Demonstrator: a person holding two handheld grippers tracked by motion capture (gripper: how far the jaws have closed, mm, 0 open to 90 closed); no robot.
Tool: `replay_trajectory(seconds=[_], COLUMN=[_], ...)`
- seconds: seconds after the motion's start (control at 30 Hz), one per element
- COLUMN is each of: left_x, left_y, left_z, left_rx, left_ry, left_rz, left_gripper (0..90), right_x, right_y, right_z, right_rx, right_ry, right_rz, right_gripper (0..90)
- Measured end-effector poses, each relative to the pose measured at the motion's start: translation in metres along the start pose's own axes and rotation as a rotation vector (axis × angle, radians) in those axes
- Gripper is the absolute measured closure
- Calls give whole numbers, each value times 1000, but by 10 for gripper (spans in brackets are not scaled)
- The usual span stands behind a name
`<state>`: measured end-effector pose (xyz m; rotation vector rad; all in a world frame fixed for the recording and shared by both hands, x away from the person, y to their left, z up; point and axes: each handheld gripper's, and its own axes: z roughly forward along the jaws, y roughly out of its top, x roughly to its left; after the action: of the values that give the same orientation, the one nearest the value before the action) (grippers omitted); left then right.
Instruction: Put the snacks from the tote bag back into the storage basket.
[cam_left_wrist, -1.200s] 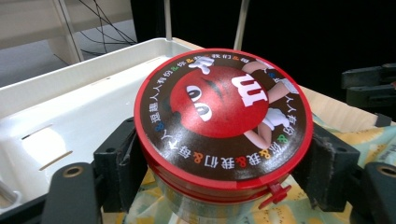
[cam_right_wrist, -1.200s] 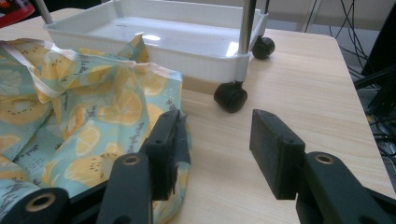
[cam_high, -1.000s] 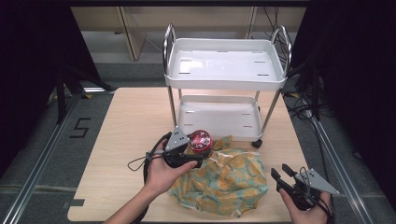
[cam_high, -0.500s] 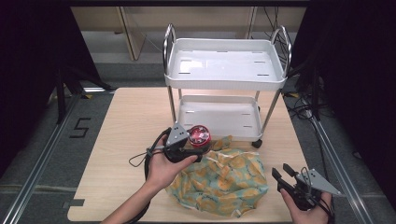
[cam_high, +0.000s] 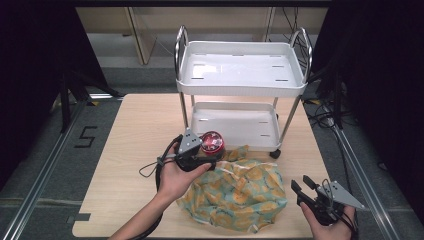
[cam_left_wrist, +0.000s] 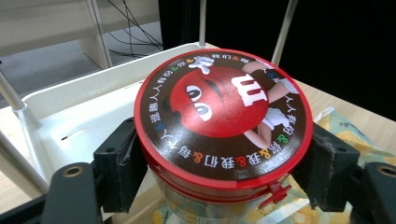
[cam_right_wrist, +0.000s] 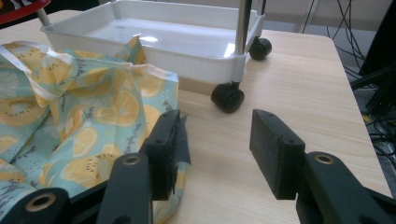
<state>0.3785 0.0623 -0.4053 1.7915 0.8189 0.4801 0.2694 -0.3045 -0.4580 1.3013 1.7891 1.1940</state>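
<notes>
Red-lidded round candy jar (cam_left_wrist: 223, 122) with a clear body is sitting clamped in the left gripper (cam_high: 199, 156), jaws spread wide and pressing on the lid's rim from both sides, just near of the white two-tier wheeled cart's (cam_high: 240, 90) lower tray. Grip is riding high on the lid, so the jar may be slipping or tilting, or the lid popping. Yellow lemon-print cloth bag (cam_high: 235, 192) is lying just under and right, risking a snag. Right gripper (cam_high: 306, 189) is idling open and empty at the near right, beside the bag's edge.
</notes>
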Motion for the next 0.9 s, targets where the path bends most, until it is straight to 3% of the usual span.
replay_trajectory(seconds=[0.07,0.1,0.13,0.2,0.57,0.6,0.77,0.9], left_x=[1,1,2,3,6,6,7,6], left_y=[0,-1,-1,0,-2,-2,-2,-4], left_z=[1,1,1,2,7,7,11,14], left_rx=[3,3,2,3,3,4,4,6], left_ry=[2,4,10,15,42,47,70,80], left_rz=[-6,-5,-9,-10,-27,-25,-28,-36], left_gripper=[253,253,253,253,253,253,253,253], right_x=[0,2,0,1,-2,-1,-2,-1], right_y=[0,0,0,0,0,0,0,0], right_z=[0,-2,0,-1,0,-1,-1,0], right_rx=[0,12,-6,6,-5,6,0,3], right_ry=[0,-2,5,-6,-14,-2,-10,-1], right_rz=[1,29,-2,18,-23,-4,-24,-4], right_gripper=[541,541,541,541,541,541,541,541])
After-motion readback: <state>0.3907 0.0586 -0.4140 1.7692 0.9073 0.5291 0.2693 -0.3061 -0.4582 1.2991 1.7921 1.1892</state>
